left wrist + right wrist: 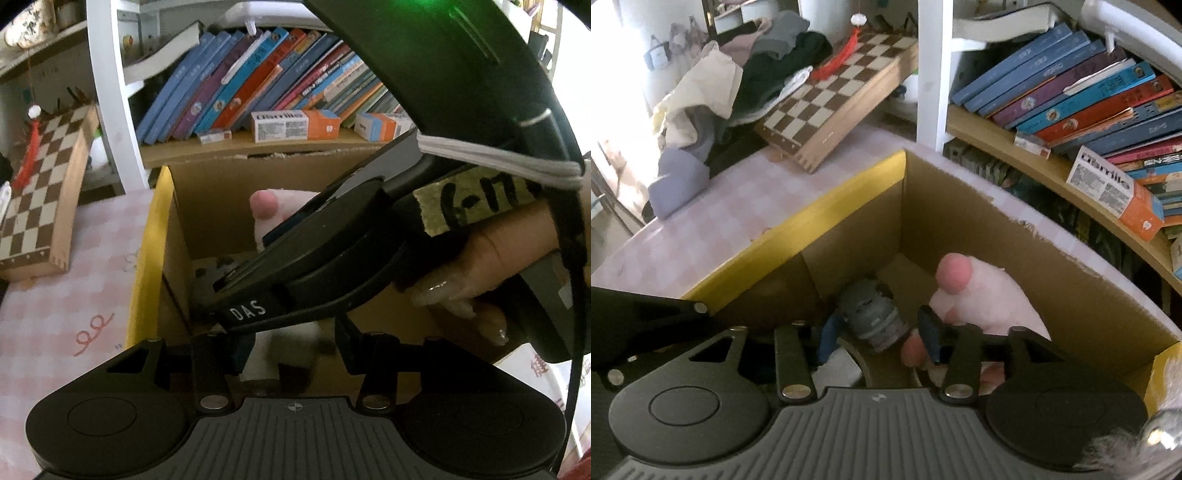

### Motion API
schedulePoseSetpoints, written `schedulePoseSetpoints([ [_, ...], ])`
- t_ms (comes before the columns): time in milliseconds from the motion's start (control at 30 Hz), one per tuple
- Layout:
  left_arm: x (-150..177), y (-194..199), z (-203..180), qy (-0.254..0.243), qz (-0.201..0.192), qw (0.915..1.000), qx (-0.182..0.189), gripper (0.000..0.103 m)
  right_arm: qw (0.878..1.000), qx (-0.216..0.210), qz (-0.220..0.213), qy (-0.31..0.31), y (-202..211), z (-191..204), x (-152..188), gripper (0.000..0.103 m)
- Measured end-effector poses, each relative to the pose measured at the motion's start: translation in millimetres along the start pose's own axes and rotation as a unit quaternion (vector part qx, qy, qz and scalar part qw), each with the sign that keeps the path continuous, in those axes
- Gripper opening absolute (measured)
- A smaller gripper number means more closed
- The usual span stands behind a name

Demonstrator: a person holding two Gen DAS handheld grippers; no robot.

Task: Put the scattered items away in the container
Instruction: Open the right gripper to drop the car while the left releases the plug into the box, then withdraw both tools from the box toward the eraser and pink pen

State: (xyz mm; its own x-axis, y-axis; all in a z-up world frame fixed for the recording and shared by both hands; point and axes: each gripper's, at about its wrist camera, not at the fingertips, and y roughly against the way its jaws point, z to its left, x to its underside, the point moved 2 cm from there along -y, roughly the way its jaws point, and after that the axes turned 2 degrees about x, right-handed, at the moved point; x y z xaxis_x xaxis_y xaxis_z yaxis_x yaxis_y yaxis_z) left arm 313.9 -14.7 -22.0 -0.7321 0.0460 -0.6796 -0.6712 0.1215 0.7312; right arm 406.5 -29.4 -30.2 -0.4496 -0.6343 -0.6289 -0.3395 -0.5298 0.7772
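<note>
Pink plush toy [982, 295] lies diagonally in cardboard box [960, 221], rounded end up-left; both claws spread, empty.

Both wrist views close above the box [207, 206] [960, 221], angled down into it; shared: plush [269, 206] [979, 295], chessboard [40, 184] [831, 99], books [258, 81] [1071, 96].

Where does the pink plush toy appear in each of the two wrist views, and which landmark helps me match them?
Left wrist view: the pink plush toy is near the picture's middle, inside the cardboard box, partly hidden behind the other gripper's black body.
Right wrist view: the toy is right of centre, low, inside the box, just beyond the right gripper.
Shared landmark: the chessboard, left of the box in both.
</note>
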Motion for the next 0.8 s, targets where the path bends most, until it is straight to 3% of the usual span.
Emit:
schedulePoseSetpoints([
  [100,0,6,0,-0.002,-0.009,0.9999,-0.004,0.049,1.000,0.004,-0.010,-0.004,7,-2,0,0.058],
  [200,0,14,-2,-0.005,-0.023,0.9997,-0.008,0.060,1.000,0.004,-0.017,-0.010,15,-3,1,0.071],
  [267,0,22,-3,-0.009,-0.036,0.9992,-0.017,0.067,1.000,0.007,-0.023,-0.015,22,-3,1,0.073],
  [567,2,65,2,0.007,-0.097,0.9949,-0.026,0.071,0.996,0.037,-0.074,-0.034,70,5,2,0.083],
  [800,17,100,5,0.013,-0.133,0.9907,-0.024,0.074,0.985,0.081,-0.131,-0.075,119,21,16,0.086],
])
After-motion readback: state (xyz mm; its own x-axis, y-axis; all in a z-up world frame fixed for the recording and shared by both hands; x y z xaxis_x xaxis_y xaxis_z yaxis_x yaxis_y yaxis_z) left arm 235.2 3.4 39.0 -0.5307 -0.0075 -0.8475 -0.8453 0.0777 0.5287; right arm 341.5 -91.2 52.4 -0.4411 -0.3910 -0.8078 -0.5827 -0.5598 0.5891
